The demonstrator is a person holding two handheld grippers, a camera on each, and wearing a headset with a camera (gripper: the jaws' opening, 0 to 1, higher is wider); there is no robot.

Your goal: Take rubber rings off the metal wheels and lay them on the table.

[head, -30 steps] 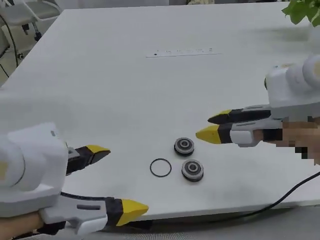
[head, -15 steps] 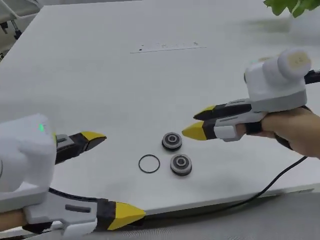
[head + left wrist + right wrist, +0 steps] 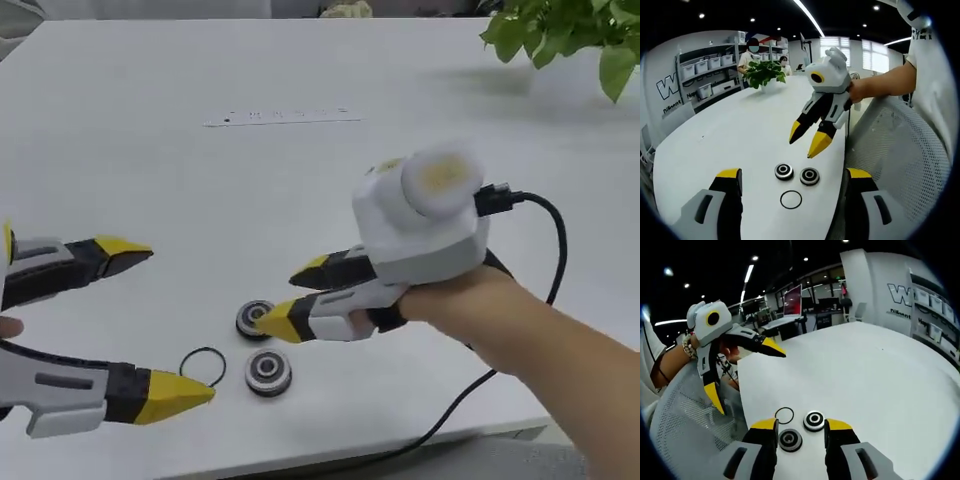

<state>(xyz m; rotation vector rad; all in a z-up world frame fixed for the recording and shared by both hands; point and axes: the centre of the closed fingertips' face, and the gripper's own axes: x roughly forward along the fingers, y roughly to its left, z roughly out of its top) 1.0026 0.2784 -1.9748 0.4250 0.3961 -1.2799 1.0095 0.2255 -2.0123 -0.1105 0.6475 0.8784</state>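
The smooth matte white table (image 3: 420, 100) carried the far wheel (image 3: 247, 312) and the near wheel (image 3: 268, 371), both small flat discs with a bright metal hub inside dark bands, side by side close to the near edge. A thin black ring (image 3: 202, 364), a plain hoop, lay flat just left of the near wheel, apart from both. The right gripper (image 3: 276, 300), a white plastic body with black jaws ending in pointed yellow tips, sat in a hand (image 3: 455, 300), its jaws parted a little and grasping nothing. Its lower tip overlapped the far wheel in the head view, and contact could not be told. The left gripper (image 3: 180, 322), built the same, hung at the left with jaws spread wide and empty. A black cable (image 3: 535, 200) looped from the right gripper's back. Half a second earlier the right gripper's tip had been just beside the far wheel; it had since come in over it, while wheels and ring kept their arrangement. A leafy green plant (image 3: 560, 35) stood at the far corner. A pale strip (image 3: 285, 117) mid-table bore print too small to read. In the gripper views a wall showed a large white "W", the rest cut off, beside shelves (image 3: 705, 70) of white bins.
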